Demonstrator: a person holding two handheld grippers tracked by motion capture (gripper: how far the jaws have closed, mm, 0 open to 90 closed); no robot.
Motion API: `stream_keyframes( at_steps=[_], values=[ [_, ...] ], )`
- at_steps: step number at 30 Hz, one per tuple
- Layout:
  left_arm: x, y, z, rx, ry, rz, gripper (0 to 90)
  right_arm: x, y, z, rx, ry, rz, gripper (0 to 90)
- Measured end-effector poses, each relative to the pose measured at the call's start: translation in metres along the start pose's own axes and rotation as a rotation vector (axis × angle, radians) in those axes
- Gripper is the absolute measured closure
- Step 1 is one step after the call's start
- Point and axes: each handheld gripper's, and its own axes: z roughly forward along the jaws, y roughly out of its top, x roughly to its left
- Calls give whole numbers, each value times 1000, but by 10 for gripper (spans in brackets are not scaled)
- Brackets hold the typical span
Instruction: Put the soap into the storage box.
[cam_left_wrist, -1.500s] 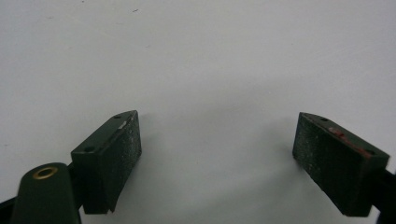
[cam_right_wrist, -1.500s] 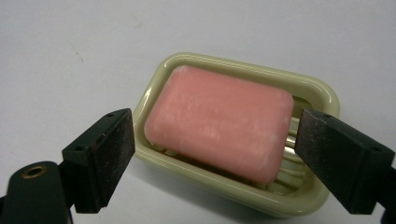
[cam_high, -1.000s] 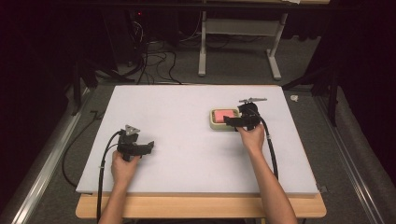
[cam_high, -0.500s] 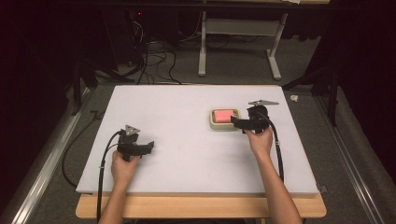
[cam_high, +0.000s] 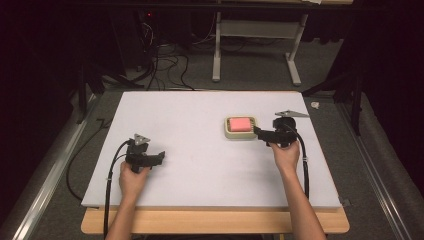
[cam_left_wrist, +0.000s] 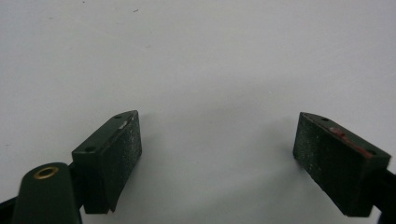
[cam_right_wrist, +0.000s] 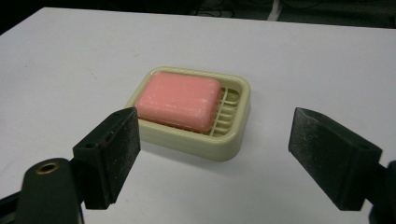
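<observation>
A person is working at a white table (cam_high: 200, 180) with a handheld gripper in each hand. The right gripper (cam_right_wrist: 212, 156) is pointing at a cream soap dish (cam_right_wrist: 233, 144) with its jaws spread wide and gripping nothing; in the high view the right gripper (cam_high: 260, 133) is sitting just beside the dish's right edge. The dish is resting on the table's right half, and a pink soap bar (cam_right_wrist: 180, 100) is lying inside it, filling most of the tray and leaving part of the ribbed drainer bare at one end. The left gripper (cam_left_wrist: 217, 154) is idling over bare tabletop well away from the dish, its jaws likewise standing wide apart and empty; in the high view the left gripper (cam_high: 159, 158) is near the table's front left.

The risks look plain enough: the bar is probably slick and could be squirting out of a pinch placed off centre, and the light dish could be sliding or tipping if a jaw is catching its rim, since nothing is steadying it.
</observation>
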Motion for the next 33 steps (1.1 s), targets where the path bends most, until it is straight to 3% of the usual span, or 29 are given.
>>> stream_keyframes(
  at_steps=[11,33],
  values=[
    [0,0,0,0,1,1,157,-4,-7,-18,-27,3,9,175],
    [0,0,0,0,3,1,157,-4,-28,-34,-53,15,20,177]
  ],
)
